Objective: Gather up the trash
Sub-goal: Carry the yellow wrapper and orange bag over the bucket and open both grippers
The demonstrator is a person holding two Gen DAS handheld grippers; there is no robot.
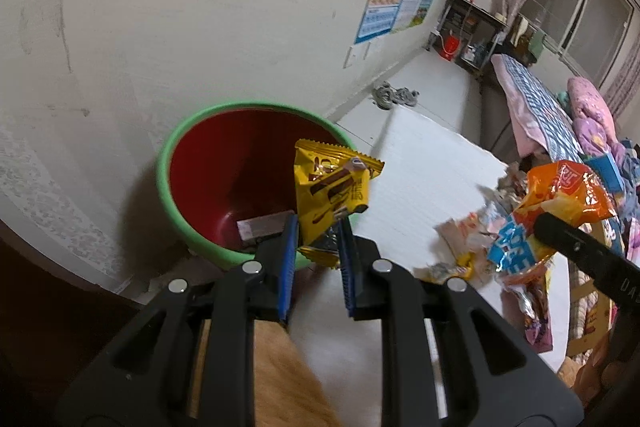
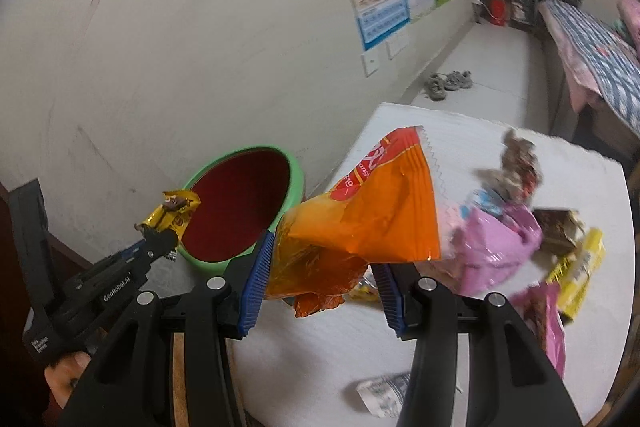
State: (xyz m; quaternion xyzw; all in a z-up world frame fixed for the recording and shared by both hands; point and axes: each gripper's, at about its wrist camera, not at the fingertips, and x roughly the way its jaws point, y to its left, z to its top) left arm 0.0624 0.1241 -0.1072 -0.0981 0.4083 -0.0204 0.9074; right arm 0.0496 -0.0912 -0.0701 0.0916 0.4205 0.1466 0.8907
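My left gripper (image 1: 318, 227) is shut on a yellow snack wrapper (image 1: 330, 187), held up just over the near rim of a green bin (image 1: 168, 163) with a red inside. A brown wrapper (image 1: 264, 227) lies at the bin's bottom. My right gripper (image 2: 322, 263) is shut on a crumpled orange chip bag (image 2: 376, 219) above the white table (image 2: 312, 339), to the right of the bin (image 2: 298, 173). In the right wrist view the left gripper (image 2: 160, 241) with its yellow wrapper (image 2: 178, 213) hangs at the bin's left edge. The orange bag (image 1: 568, 191) also shows in the left wrist view.
Several loose wrappers, pink (image 2: 496, 251), yellow (image 2: 580, 275) and others, lie on the table's right side (image 1: 472, 239). The bin stands against a pale wall. A pair of shoes (image 2: 448, 83) lies on the floor; a bed (image 1: 536, 103) and shelf (image 1: 468, 27) stand beyond.
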